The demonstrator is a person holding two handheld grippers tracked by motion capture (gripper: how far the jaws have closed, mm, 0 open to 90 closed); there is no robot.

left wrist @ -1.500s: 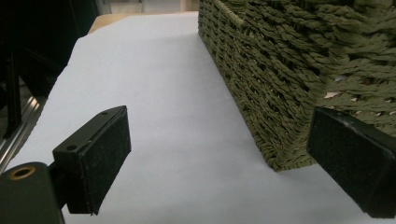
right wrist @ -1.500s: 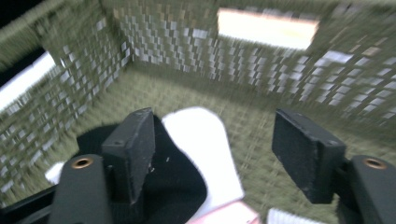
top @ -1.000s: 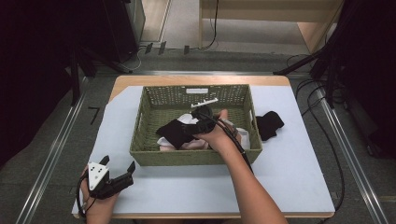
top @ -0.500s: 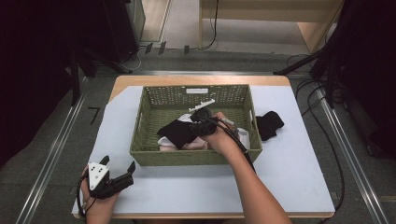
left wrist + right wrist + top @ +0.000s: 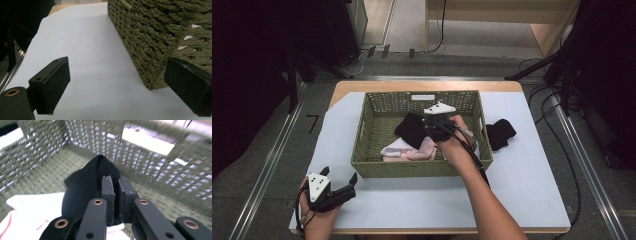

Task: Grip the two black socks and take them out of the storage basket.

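The right gripper (image 5: pixel 428 125) has just been closing, and its jaws now pinch a fold of the black sock (image 5: pixel 82 187) between the pads; a second ago they stood apart above the pile, so the grasp is fresh; the sock bunches up just ahead of the fingertips, inside the green woven basket (image 5: pixel 367 135), with white and pink cloth (image 5: pixel 404 149) lying just below and beside it; the sock looks ready to be lifted out; a second black sock (image 5: pixel 500 134) lies outside the basket, beyond the gripper's far side; the left gripper (image 5: pixel 339 189) rests released, jaws wide, with the basket's corner (image 5: pixel 152 82) just off one pad.
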